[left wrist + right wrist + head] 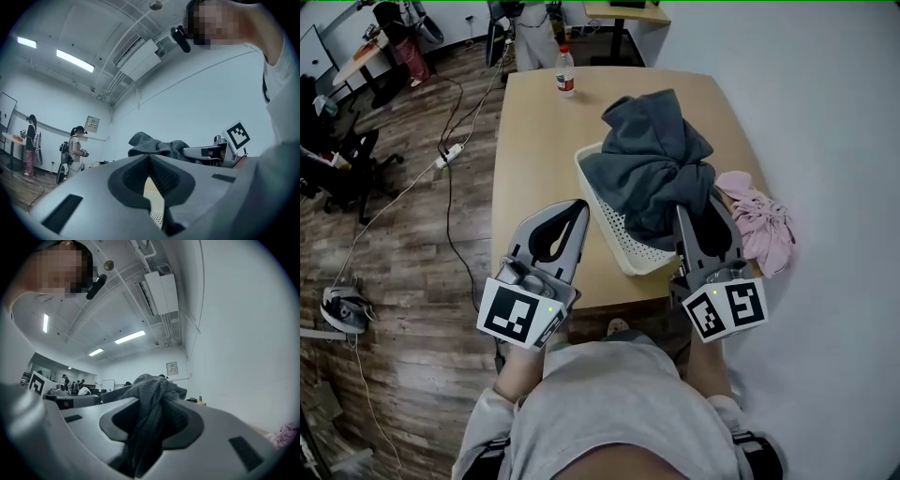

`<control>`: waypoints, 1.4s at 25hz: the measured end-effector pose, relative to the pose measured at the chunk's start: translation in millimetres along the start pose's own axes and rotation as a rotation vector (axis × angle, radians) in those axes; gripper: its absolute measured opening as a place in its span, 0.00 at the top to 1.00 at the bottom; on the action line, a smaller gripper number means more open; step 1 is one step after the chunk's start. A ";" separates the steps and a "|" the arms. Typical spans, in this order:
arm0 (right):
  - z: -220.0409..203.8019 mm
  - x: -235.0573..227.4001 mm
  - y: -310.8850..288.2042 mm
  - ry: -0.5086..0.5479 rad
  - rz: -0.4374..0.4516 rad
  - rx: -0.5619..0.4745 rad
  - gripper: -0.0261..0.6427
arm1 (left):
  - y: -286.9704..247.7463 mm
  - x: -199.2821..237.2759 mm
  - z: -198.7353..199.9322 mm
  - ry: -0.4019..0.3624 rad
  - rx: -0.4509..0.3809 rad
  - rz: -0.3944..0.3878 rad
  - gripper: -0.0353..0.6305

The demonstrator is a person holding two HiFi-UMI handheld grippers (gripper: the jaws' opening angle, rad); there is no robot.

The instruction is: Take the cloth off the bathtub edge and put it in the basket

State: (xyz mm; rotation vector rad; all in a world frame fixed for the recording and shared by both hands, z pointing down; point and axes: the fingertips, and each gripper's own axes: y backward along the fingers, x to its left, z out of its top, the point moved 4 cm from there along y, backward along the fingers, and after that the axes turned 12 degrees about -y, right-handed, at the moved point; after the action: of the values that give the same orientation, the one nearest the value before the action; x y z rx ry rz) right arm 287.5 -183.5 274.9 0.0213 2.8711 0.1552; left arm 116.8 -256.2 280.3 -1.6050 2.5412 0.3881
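Note:
A dark grey cloth (652, 164) hangs bunched over the white perforated basket (617, 240) on the wooden table (534, 159). My right gripper (695, 201) is shut on the cloth's near right part. In the right gripper view the fabric (149, 418) is pinched between the jaws and drapes down through them. My left gripper (580, 207) hovers just left of the basket, shut, with its tips together and nothing in them. From the left gripper view its tips (149, 158) meet, with the cloth (154, 144) and basket beyond.
A pink cloth (761, 227) lies on the table right of the basket, near the white wall. A plastic bottle (565, 73) stands at the table's far end. Cables and office chairs (342, 164) occupy the wood floor at left. People (75, 151) stand farther off in the room.

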 end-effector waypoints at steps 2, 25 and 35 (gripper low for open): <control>-1.8 -8.2 -6.0 -0.009 0.023 0.013 0.75 | -5.0 -1.7 -2.0 -0.003 0.008 0.026 0.95; -60.2 -79.8 -75.7 -0.098 0.222 0.230 0.75 | -40.1 -21.3 -29.0 -0.018 0.127 0.271 0.95; -113.8 -91.9 -95.5 -0.111 0.239 0.409 0.75 | -38.6 -22.8 -42.9 0.007 0.182 0.329 0.95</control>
State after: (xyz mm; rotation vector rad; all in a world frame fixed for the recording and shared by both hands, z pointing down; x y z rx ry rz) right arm 346.1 -293.0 397.9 0.4359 2.7289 -0.3778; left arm 163.2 -263.8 320.7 -1.1318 2.7566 0.1714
